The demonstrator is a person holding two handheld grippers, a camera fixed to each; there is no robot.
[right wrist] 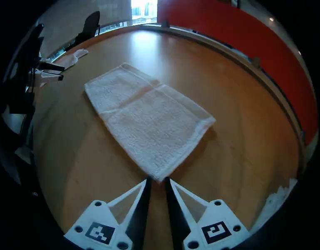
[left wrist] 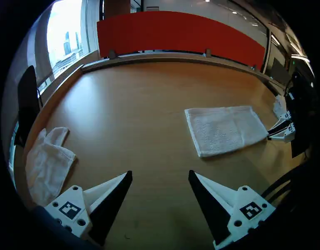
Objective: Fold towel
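Note:
A white towel (right wrist: 147,116) lies folded flat on the wooden table (right wrist: 243,125). Its near corner sits between the tips of my right gripper (right wrist: 158,180), whose fingers are closed to a narrow gap on that corner. In the left gripper view the same towel (left wrist: 224,129) lies to the right, with the right gripper (left wrist: 269,136) at its far right edge. My left gripper (left wrist: 160,177) hovers over bare table well short of the towel, fingers wide apart with nothing between them.
A second crumpled white cloth (left wrist: 47,162) lies at the table's left edge. A red partition (left wrist: 180,31) runs along the far side. A dark chair (left wrist: 26,100) stands by the window. More white cloth (right wrist: 276,196) lies near the right gripper.

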